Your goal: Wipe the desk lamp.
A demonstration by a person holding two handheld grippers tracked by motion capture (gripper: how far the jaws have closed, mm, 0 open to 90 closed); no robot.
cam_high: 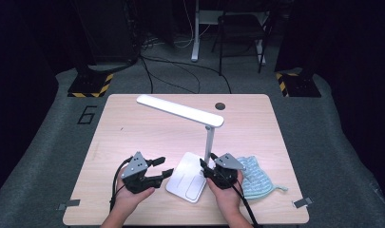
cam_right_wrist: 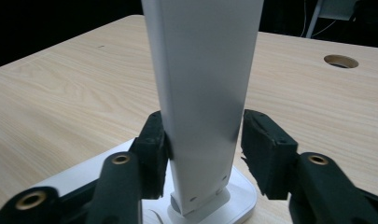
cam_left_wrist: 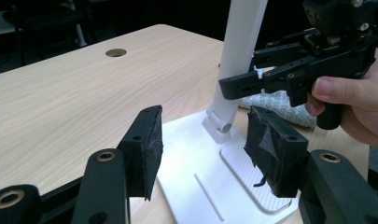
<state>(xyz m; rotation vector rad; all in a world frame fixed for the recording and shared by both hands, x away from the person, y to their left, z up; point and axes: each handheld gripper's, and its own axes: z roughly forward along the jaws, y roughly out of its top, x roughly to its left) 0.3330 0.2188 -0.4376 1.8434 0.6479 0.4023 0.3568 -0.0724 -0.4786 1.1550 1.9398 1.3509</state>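
Item: white desk lamp (cam_high: 195,137), standing on the tabletop (cam_high: 133,128) near its front edge, flat base (cam_high: 186,179) toward the person, thin upright stem (cam_high: 209,142) rising from the base's far right corner, long head (cam_high: 179,110) reaching back and to the left.

Right tool (cam_high: 205,167): sitting at the foot of the stem, jaws spread a little wider than the stem and standing on either side of it. In the right gripper view one pad (cam_right_wrist: 155,149) is lying against the stem or nearly so; the other is showing a gap. Not gripping as yet.

Left tool (cam_high: 162,167): hovering just left of the base, jaws wide apart, holding nothing, pointing across the base toward the stem.

Also present: pale blue-green cloth (cam_high: 256,176), lying just right of the base, partly under the right hand (cam_high: 226,189).

Risks, as judged:
- The head is overhanging well off to one side; a push on the stem is likely tipping or swinging the lamp.
- A one-sided closing is shoving the stem sideways, sliding the base.
- The smooth stem may be slipping between the pads.
- The stem's hinge at the base may be folding under a low grip.
- The base may be catching the cloth if dragged right.
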